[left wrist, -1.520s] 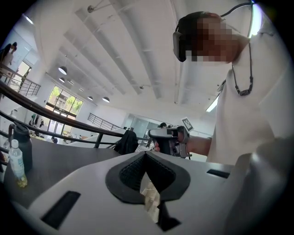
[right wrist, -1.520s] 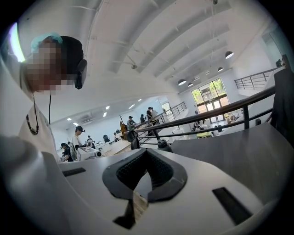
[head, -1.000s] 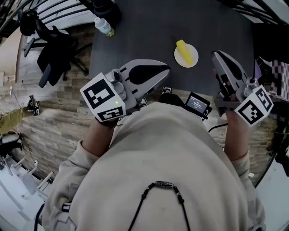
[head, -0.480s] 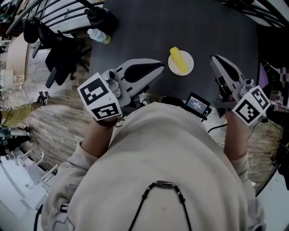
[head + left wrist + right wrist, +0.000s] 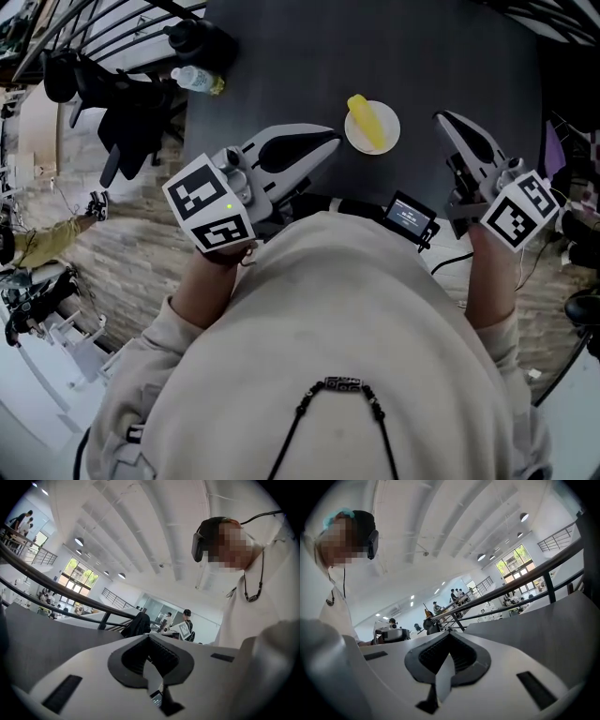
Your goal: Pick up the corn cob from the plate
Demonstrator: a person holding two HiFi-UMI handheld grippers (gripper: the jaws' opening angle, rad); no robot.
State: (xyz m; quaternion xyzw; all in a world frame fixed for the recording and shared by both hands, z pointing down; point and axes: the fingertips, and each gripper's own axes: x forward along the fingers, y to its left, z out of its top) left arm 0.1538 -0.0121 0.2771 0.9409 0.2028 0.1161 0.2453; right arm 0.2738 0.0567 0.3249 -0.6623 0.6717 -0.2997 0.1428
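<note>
The left claw (image 5: 330,142) was clenched on nothing, and the right claw (image 5: 441,119) likewise, both over the near edge of the dark surface (image 5: 281,56). Between their tips, touching neither and nearer the left one, the corn cob (image 5: 367,120) lay flat on the plate (image 5: 353,139). Its long axis ran from far-left to near-right.

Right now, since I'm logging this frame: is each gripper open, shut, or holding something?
Left gripper: closed, holding nothing.
Right gripper: closed, holding nothing.
</note>
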